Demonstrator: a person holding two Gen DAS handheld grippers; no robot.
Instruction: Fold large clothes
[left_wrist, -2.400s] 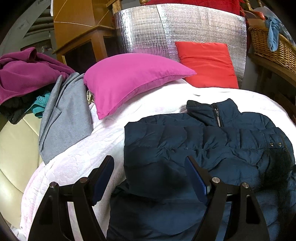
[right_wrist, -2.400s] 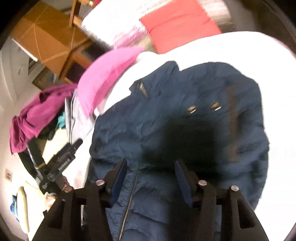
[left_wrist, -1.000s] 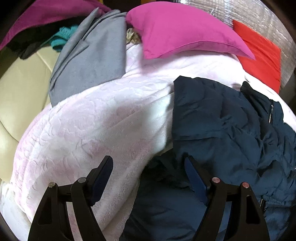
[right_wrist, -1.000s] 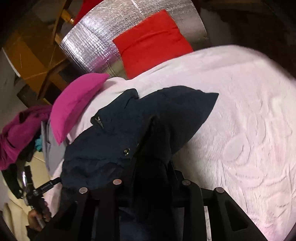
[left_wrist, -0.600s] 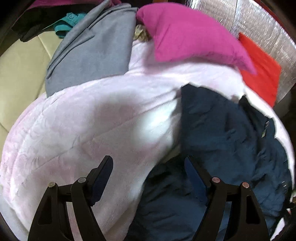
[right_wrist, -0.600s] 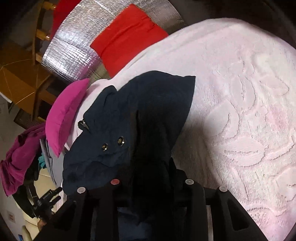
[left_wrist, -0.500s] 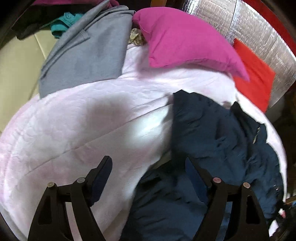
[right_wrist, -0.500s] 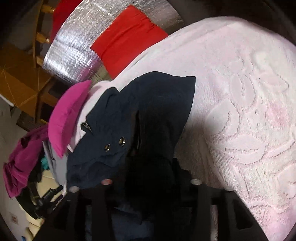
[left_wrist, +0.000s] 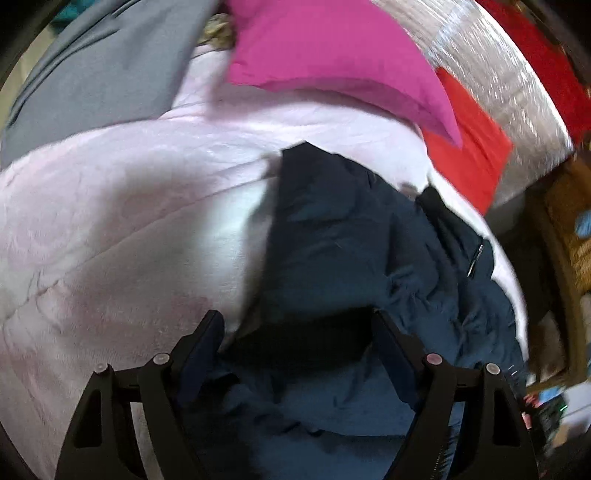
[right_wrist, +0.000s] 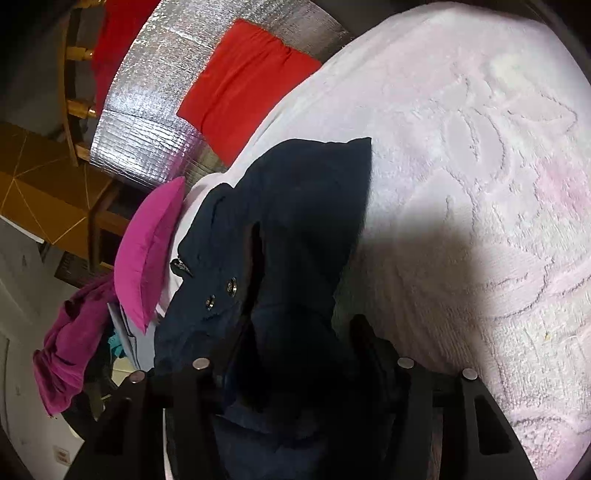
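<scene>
A dark navy puffer jacket (left_wrist: 354, 251) lies rumpled on a pale pink embossed blanket (left_wrist: 110, 229). It also shows in the right wrist view (right_wrist: 295, 229), with two snap buttons and a zip pull. My left gripper (left_wrist: 295, 332) is open and hovers over the jacket's lower left edge, with dark cloth lying between its fingers. My right gripper (right_wrist: 291, 332) is partly open, with a thick fold of the jacket between its fingers; the fold hides the left fingertip.
A magenta pillow (left_wrist: 325, 62) and a red pillow (left_wrist: 469, 147) lean against a silver foil-covered headboard (right_wrist: 147, 122). A grey garment (left_wrist: 96, 74) lies at the far left. A purple garment (right_wrist: 70, 343) is heaped beside the bed. The blanket's right side (right_wrist: 480, 184) lies flat.
My left gripper has dropped closer to the jacket's edge and stays open. My right gripper's fingers have spread apart around the jacket fold they were clamped on.
</scene>
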